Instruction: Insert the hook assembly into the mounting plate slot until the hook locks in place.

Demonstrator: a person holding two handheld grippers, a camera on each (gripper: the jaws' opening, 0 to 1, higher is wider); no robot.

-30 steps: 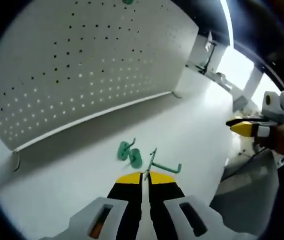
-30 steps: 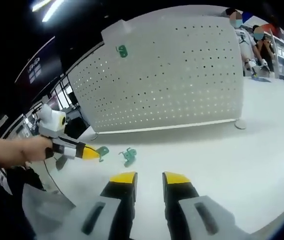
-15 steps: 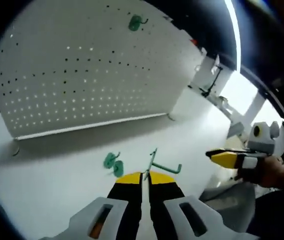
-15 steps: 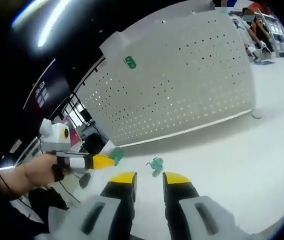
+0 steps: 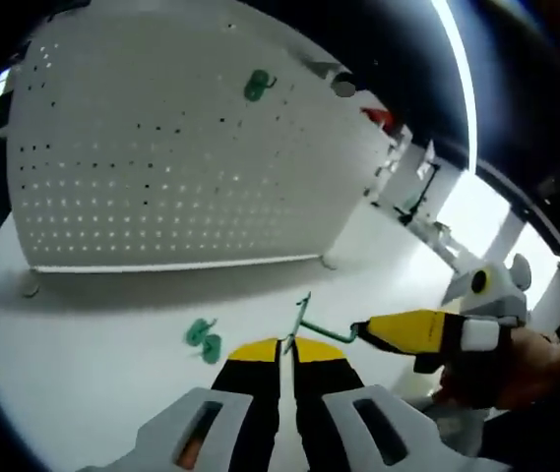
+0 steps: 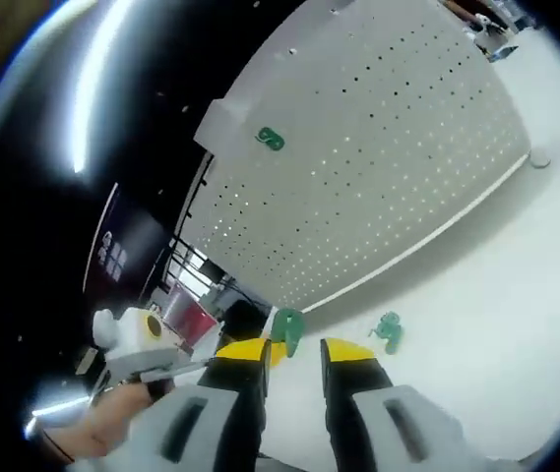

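On my left gripper view, the white pegboard [image 5: 171,167] stands upright at the back of the white table [image 5: 93,344], with one green hook [image 5: 257,85] already mounted high on its face. Below it, a loose green hook piece [image 5: 203,339] lies on the table, apart from everything else. My left gripper [image 5: 286,346] has its jaws pressed together, pinching the held green hook [image 5: 321,324] by its thin stem, so the hook stands up just above the yellow tips. To the right, my right gripper [image 5: 362,330] reaches in, hand [image 5: 511,369] behind it, its yellow tip touching or just beside the hook's free end.

On my right gripper view, the left gripper [image 6: 270,350] comes in low from the left, and that same hook sits just above my own jaws, which are spread with a clear gap. I see no containers and no readable writing anywhere.
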